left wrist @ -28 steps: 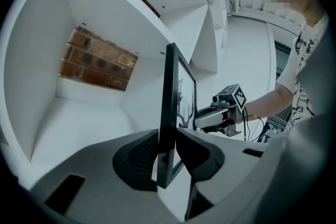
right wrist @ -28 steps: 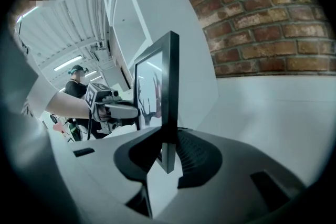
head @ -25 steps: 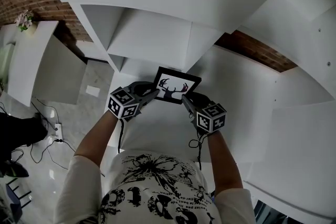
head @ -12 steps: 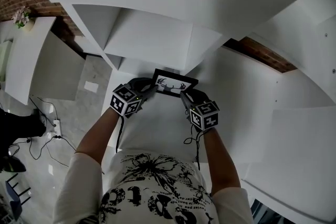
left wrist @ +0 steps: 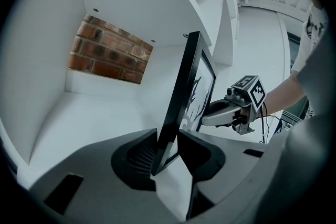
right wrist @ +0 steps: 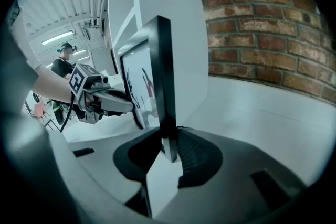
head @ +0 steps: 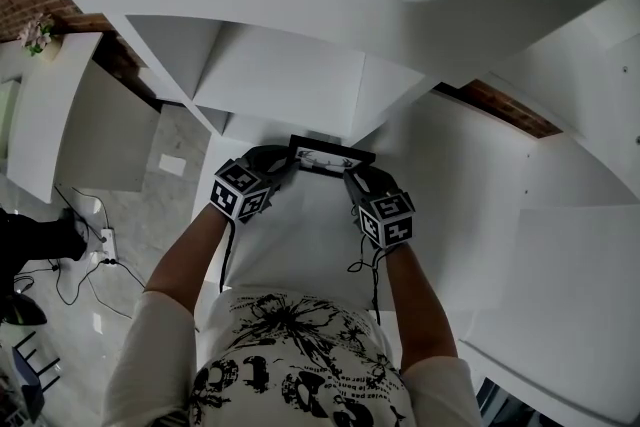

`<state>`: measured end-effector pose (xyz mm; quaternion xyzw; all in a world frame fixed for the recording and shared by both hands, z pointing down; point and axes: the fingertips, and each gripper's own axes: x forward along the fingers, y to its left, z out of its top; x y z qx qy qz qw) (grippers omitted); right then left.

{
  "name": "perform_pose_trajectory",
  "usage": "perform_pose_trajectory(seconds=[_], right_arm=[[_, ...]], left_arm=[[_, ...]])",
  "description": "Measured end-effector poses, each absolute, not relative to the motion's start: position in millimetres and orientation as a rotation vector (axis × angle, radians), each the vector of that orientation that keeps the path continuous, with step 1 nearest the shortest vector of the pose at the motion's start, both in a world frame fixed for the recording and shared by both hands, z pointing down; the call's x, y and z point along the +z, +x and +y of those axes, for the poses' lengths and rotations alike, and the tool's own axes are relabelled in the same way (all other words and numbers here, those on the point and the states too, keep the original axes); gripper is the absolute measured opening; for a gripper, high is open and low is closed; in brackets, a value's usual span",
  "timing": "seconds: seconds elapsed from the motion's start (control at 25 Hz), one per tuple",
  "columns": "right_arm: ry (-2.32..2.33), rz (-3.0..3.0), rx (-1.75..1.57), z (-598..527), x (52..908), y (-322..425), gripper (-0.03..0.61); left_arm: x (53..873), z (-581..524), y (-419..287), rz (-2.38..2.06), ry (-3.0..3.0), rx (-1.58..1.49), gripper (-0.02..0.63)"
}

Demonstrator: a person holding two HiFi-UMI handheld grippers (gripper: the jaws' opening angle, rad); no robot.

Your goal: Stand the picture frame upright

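Black picture frame (head: pixel 331 156), raised from leaning back to nearly upright

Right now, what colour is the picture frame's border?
Black picture frame, clearest in the left gripper view.

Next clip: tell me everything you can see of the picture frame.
The picture frame is rectangular, with a thin, smooth-looking black border around a white picture of a dark antlered figure. It is close to upright, long edge down, front toward the person, low over the white shelf. The left gripper has the frame's left edge between its opening jaws. The right gripper clamps its right edge.
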<state>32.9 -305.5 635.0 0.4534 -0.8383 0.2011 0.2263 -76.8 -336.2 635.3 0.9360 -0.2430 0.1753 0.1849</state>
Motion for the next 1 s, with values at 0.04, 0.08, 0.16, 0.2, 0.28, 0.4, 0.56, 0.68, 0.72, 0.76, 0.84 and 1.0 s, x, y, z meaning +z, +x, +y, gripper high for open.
perform_pose_trajectory(seconds=[0.04,0.08,0.16,0.2,0.28,0.4,0.56,0.68,0.72,0.76,0.84,1.0], right_arm=[[1.25,-2.311,0.555,-306.1,635.2,33.3,0.094],[1.25,-2.31,0.555,-306.8,635.5,33.6,0.094],[1.253,-2.307,0.554,-308.5,636.7,33.5,0.094],[1.255,-2.305,0.555,-309.0,637.3,33.3,0.095],[1.26,-2.303,0.557,-309.4,637.8,33.0,0.095],[1.264,-2.304,0.56,-311.3,638.7,32.8,0.097],[1.275,-2.301,0.539,-316.2,636.2,34.0,0.098],[1.277,-2.307,0.532,-315.8,636.5,34.9,0.098],[1.279,-2.312,0.537,-315.8,636.8,34.8,0.098],[1.281,-2.316,0.544,-316.2,636.9,34.6,0.1],[1.286,-2.325,0.563,-317.2,636.8,34.1,0.104],[1.293,-2.316,0.59,-317.6,640.2,35.6,0.11]], left_arm=[[634.8,-337.0,-76.5,-0.686,2.638,0.487,0.133],[634.6,-338.1,-76.3,-0.687,2.634,0.48,0.135],[635.0,-342.0,-76.9,-0.697,2.612,0.47,0.14],[635.6,-344.3,-77.7,-0.707,2.599,0.468,0.143],[636.1,-348.1,-78.4,-0.725,2.582,0.468,0.146],[635.7,-350.7,-78.4,-0.726,2.578,0.465,0.149],[636.3,-352.0,-78.0,-0.726,2.575,0.468,0.153],[636.2,-351.9,-77.6,-0.721,2.574,0.468,0.154],[636.7,-351.6,-77.6,-0.719,2.57,0.466,0.155],[637.2,-351.6,-77.6,-0.717,2.565,0.464,0.155],[637.8,-352.1,-78.1,-0.718,2.557,0.46,0.156],[637.9,-352.6,-78.3,-0.729,2.537,0.466,0.161]])
